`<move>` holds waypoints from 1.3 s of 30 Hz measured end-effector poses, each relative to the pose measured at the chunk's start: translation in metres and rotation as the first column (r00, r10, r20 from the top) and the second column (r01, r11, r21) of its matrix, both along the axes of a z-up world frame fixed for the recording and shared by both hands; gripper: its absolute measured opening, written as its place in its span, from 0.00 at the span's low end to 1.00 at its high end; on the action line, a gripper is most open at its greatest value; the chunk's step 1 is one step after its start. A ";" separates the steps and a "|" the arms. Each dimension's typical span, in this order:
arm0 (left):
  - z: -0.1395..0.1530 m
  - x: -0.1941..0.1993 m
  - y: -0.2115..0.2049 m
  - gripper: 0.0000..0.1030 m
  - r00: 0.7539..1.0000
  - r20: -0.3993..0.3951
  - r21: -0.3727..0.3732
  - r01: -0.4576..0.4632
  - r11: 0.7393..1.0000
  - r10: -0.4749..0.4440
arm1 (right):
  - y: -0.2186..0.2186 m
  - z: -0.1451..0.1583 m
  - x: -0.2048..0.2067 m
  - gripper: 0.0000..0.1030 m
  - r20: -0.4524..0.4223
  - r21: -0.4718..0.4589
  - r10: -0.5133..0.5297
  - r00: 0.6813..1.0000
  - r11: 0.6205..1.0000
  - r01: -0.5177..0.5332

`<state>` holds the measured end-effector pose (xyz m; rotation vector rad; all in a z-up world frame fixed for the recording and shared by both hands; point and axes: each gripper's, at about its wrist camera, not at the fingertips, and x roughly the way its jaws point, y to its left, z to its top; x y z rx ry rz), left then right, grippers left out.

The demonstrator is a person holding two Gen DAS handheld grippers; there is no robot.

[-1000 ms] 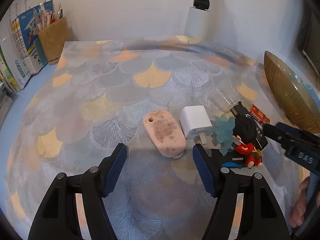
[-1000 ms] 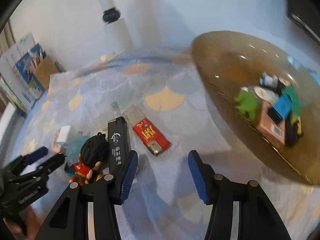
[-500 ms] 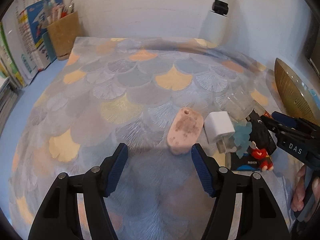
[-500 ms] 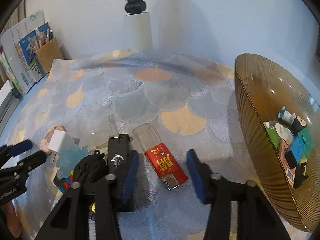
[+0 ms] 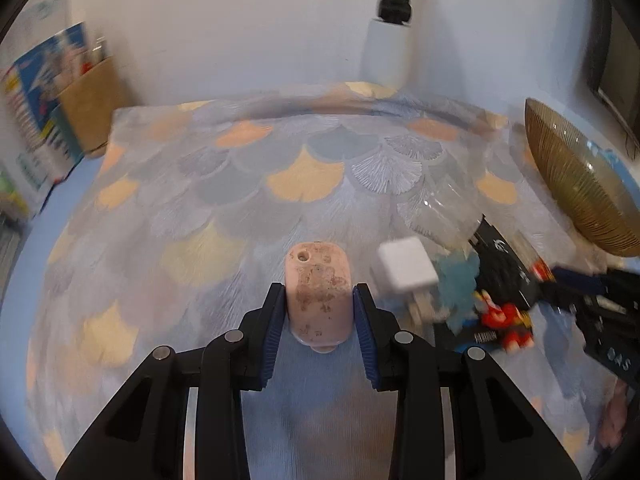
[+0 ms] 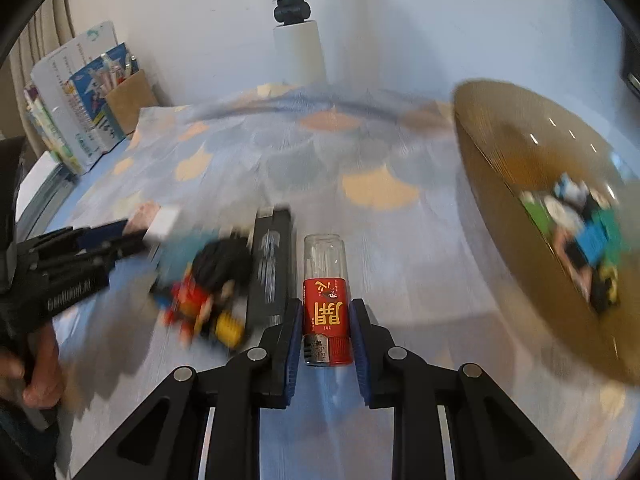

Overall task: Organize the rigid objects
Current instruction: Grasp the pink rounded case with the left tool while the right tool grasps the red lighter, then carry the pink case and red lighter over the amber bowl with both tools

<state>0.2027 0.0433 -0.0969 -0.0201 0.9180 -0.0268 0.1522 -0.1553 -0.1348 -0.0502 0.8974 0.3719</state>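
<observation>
**Both tongs closed on items; bowl at the right edge**

Left tongs (image 5: 319, 306): the jaws have just been closing and the blue pads now press both long sides of a pink speckled oblong piece (image 5: 318, 294), which has a small hole at its far end. The piece lies on the scallop-patterned cloth (image 5: 304, 184) that covers the worktop.

Right tongs (image 6: 326, 330): the jaws have just been closing and now clamp a red lighter-shaped item (image 6: 326, 312) with a clear cap (image 6: 323, 256) at its far end. It points away from the camera, on the cloth.

Remaining items, right wrist view:
- A black stick (image 6: 270, 268) lies just left of the red item, roughly parallel to it.
- A small figure with black hair and red clothes (image 6: 208, 284) lies just left of the stick.
- A white cube-shaped plug (image 6: 162, 224) lies farther left, near the left tongs.

In the left wrist view, the plug (image 5: 406, 266) sits just right of the pink piece, with a pale blue translucent shape (image 5: 458, 284) between it and the figure.

A ribbed amber bowl (image 6: 500, 152) stands at the right, holding several small coloured pieces (image 6: 580, 232); blur hides their detail.

At the far left, a brown pen holder (image 5: 90, 108) stands beside booklets.
</observation>
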 end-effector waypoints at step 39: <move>0.122 -0.032 -0.121 0.30 0.952 0.288 -0.010 0.114 0.993 -0.106 | -0.129 0.118 -0.077 0.22 0.267 -0.061 -0.098 0.959 0.991 0.119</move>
